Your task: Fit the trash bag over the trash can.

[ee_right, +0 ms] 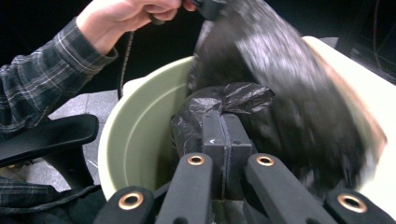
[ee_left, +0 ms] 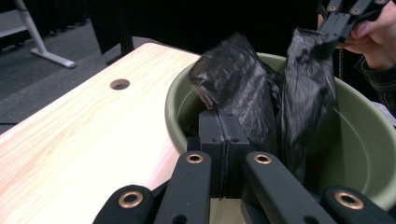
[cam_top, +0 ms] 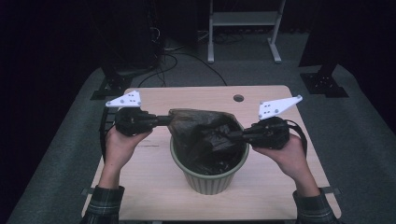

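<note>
A pale green round bin [cam_top: 210,179] stands in the middle of the wooden table [cam_top: 154,186]. A black plastic bag [cam_top: 205,135] hangs half inside it, spread across the opening. My left gripper [cam_top: 169,120] is shut on the bag's edge at the bin's left rim; in the left gripper view its jaws [ee_left: 223,122] pinch the black bag [ee_left: 243,88]. My right gripper [cam_top: 232,135] is shut on the bag's opposite edge over the right rim, and the right gripper view shows the bag [ee_right: 233,100] bunched at the closed jaws above the bin [ee_right: 140,135].
A round cable hole [cam_top: 238,98] lies in the table near its far edge. A white metal frame [cam_top: 243,28] and dark stands sit on the grey floor beyond. Bare table top lies left and right of the bin.
</note>
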